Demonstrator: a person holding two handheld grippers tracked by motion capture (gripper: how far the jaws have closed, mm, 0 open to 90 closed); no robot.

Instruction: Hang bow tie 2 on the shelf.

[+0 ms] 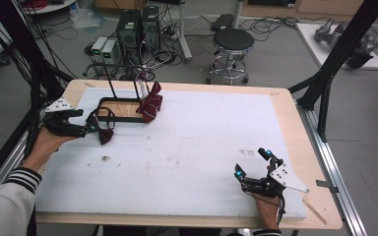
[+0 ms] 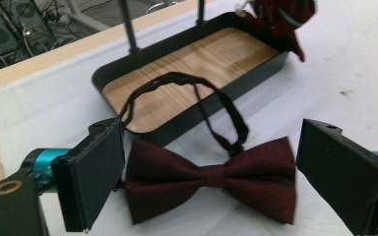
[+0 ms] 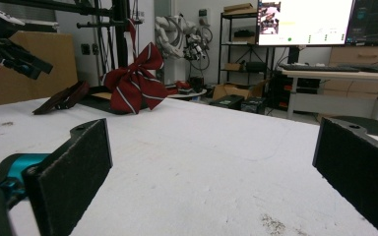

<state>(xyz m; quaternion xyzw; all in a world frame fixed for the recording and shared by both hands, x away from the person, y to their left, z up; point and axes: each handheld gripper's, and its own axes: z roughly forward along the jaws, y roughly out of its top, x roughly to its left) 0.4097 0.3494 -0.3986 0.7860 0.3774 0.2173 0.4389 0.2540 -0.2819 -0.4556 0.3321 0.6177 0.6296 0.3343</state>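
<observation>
- Left gripper view: left tongs [image 2: 209, 182] spread wide, straddling the dark red bow tie [image 2: 211, 178]; contact cannot be confirmed.
- Bow tie lies flat on the white surface [image 1: 187, 147], just beside the black tray [image 2: 187, 64].
- Right tongs [image 1: 252, 163] wide open, empty.
- Stool [image 1: 232, 42] on the floor beyond.

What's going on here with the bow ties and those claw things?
A person at a white-covered table holds a claw in each hand. The left claw is open, its jaws on either side of a dark red bow tie lying flat beside a black tray; the tie's strap loops over the tray's rim. A striped red bow hangs at the tray's far corner. The right claw rests open near the table's front edge, away from everything.
</observation>
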